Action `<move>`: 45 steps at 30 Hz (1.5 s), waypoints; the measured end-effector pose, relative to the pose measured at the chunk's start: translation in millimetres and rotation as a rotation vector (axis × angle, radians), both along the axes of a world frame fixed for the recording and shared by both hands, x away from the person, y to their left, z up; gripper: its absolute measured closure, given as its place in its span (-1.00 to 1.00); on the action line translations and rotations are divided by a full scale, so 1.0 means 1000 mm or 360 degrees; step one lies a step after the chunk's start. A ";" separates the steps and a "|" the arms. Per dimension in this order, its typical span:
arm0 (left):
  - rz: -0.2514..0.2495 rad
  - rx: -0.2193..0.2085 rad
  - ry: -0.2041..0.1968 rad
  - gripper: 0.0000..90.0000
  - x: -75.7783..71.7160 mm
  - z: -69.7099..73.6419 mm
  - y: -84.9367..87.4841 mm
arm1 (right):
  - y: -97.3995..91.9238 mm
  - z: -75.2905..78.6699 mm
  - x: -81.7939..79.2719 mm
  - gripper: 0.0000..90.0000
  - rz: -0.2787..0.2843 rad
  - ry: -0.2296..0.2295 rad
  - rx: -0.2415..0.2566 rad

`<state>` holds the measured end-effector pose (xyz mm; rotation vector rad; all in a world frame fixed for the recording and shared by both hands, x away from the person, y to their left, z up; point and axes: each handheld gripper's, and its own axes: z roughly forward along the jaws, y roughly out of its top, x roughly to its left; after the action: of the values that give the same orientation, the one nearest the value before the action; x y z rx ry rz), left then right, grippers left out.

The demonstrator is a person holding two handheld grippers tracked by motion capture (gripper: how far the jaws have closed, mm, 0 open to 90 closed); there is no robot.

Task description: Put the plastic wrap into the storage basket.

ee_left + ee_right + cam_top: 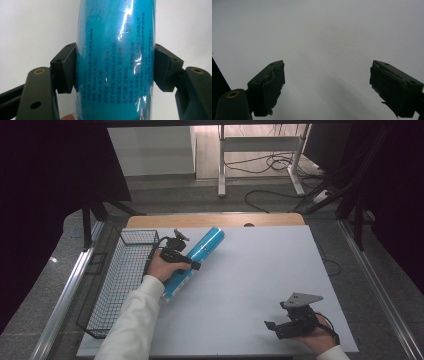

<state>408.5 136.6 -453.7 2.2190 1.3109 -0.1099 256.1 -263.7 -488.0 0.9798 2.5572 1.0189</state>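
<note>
Lower right of the high view: right claw (272, 326) rests low on the white table (260, 270), held in a hand at the bottom edge.
Right claw state: jaws stand wide apart in the right gripper view (327, 87), with nothing but bare table surface between them.
Left of centre, high view: left claw (192, 262) is clamped across a blue tube (195, 262), roughly at the middle of its length.
Left claw state: holding the tube; in the left gripper view (115, 70) both black pads (66, 67) press flat against the sides of the tube (115, 50), which fills the gap between them.
Tube, long axis: runs on a slant in the high view, from its near end at lower left, by the white sleeve (132, 320), up to its far end at upper right. It crosses the jaws at about a right angle.
Tube, surface: glossy film wrap with printed text; judged slippery, so the grip may let it pivot.
Tube, position: whether it is lifted clear of the table cannot be told from these pictures.
Nearer hand: the left, already on the tube; the right is well apart from it.
Far left of the table: wire basket (120, 285), long and narrow, just beside the left hand and lying at a slight angle to the tube.
Deciding relation, judged: the basket lies to the left of the held tube, so the tube's axis needs turning to match the basket's length before lowering.
</note>
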 end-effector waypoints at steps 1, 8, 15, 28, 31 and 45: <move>0.0003 -0.0016 -0.0004 -0.31 -0.004 0.005 0.003 | 0.000 0.000 0.000 -0.70 0.0003 0.0001 0.0003; 0.0000 -0.0044 -0.0025 -0.31 -0.015 0.021 0.009 | 0.003 -0.001 0.000 -0.70 0.0024 0.0007 0.0002; -0.0025 -0.0064 -0.0085 -0.31 -0.035 0.044 0.015 | 0.003 0.000 0.001 -0.70 0.0031 0.0004 0.0009; -0.0002 -0.0151 -0.0204 -0.31 -0.070 0.080 0.043 | 0.003 -0.001 0.001 -0.70 0.0032 0.0013 0.0012; 0.0027 -0.0136 -0.0242 -0.31 -0.081 0.088 0.058 | 0.003 -0.001 0.001 -0.70 0.0029 0.0014 0.0012; 0.0165 -0.0113 -0.0296 -0.31 -0.101 0.094 0.107 | 0.004 -0.002 0.002 -0.70 0.0010 0.0024 -0.0002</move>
<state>307.4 243.4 -359.5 2.0445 1.2956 0.0857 258.0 -260.1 -489.9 0.9838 2.5743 1.0152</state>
